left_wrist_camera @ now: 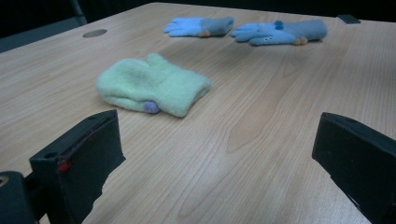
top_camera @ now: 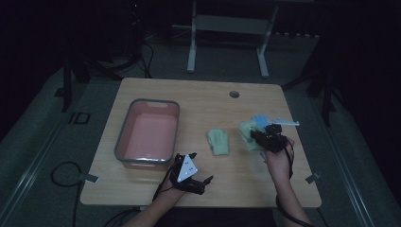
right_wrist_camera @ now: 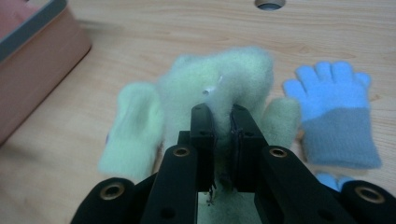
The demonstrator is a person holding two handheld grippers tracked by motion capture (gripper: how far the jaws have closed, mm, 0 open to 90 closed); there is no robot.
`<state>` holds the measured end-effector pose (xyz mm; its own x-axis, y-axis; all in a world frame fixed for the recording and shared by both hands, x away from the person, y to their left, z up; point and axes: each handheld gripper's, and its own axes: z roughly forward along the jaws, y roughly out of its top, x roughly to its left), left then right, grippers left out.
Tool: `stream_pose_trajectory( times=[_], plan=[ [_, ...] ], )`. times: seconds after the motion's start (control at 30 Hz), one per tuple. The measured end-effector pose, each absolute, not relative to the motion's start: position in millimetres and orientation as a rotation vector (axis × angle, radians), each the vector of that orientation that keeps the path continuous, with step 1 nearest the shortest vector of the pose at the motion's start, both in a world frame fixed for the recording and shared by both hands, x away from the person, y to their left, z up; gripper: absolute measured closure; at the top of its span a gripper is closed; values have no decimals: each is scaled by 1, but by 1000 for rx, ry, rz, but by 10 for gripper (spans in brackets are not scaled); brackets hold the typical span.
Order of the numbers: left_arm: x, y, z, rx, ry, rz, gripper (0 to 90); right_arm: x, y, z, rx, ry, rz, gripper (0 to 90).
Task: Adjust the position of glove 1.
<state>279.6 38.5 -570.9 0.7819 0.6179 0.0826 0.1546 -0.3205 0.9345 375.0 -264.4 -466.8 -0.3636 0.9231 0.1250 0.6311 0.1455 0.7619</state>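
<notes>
Down at the near edge of the table sits the left gripper [top_camera: 204, 180], jaws spread wide with nothing between them, parked on the wood just in front of the pink bin [top_camera: 122, 142]. That bin looks bare inside as far as the high view tells, so by my reading the sorting has hardly begun.

Moving right, one green mitten [top_camera: 218, 142] lies flat on the table [top_camera: 198, 97], well apart from both grippers; the left gripper view has it ahead of the open jaws, out of reach.

Further right, here's the action: the right gripper [right_wrist_camera: 223, 112] has its jaws pressed together on a pinch of the second green mitten [right_wrist_camera: 233, 70], and the fabric bunches up above the fingertips, so it looks lifted off the wood. Just beside it lies a blue-and-grey glove [right_wrist_camera: 337, 116], with its partner [left_wrist_camera: 200, 26] close by, both untouched.

Left to do, I'd judge: carry this mitten over to the bin, then its mate, then the blue pair.
</notes>
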Motion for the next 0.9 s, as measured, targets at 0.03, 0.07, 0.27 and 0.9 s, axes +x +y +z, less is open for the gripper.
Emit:
stream_pose_trajectory(
  times=[0.03, 0.07, 0.27, 0.9],
  plan=[
    [280, 39, -571, 1870, 589, 525, 18, 377, -264, -468, 1511, 2037, 1084, 818],
    [280, 39, -571, 1869, 589, 524, 18, 378, -263, -469, 1533, 2017, 1089, 818],
    [279, 39, -571, 1872, 582, 526, 18, 384, -260, -482, 1604, 1919, 1064, 818],
    [279, 39, -571, 1873, 581, 528, 18, 396, -253, -538, 1723, 1859, 910, 803]
  ],
)
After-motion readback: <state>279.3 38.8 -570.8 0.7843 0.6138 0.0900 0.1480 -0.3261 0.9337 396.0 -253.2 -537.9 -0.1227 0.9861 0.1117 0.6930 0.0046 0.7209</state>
